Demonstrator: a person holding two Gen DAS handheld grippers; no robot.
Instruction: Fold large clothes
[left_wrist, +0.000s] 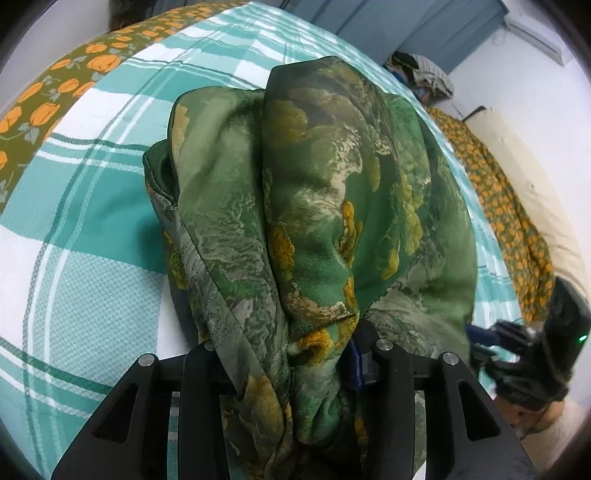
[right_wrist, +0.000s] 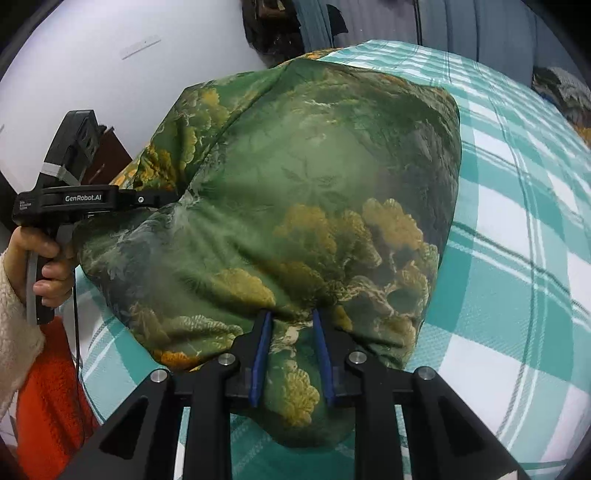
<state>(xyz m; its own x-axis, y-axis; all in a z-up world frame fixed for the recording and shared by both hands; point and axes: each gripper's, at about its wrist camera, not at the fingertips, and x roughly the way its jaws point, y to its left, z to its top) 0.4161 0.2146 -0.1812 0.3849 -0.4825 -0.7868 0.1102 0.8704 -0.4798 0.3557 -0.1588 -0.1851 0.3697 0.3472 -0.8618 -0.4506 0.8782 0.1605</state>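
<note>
In the right wrist view, at the far left, we see a hand (right_wrist: 50, 266) in a cream fleecy sleeve (right_wrist: 16, 328) holding the handle of the left tongs (right_wrist: 162, 199), whose tips vanish into the edge of the green printed garment (right_wrist: 314, 192). In the left wrist view, the left tongs (left_wrist: 291, 365) are closed on a thick twisted bunch of that garment (left_wrist: 306, 206), the cloth filling the gap and hiding the left pad; only a blue pad (left_wrist: 356, 363) shows on the right. The garment hangs from both grips and drapes over the bed, which is covered by a teal and white checked sheet (left_wrist: 92, 229) with an olive blanket bearing orange flowers (left_wrist: 74, 70) beyond it. At the right of the same view, the right tongs (left_wrist: 476, 341) appear blurred at the garment's edge. In the right wrist view, the right tongs (right_wrist: 293, 354) pinch a fold of the cloth between both blue pads (right_wrist: 260, 354), the checked sheet (right_wrist: 517, 258) spreading out to the right.
</note>
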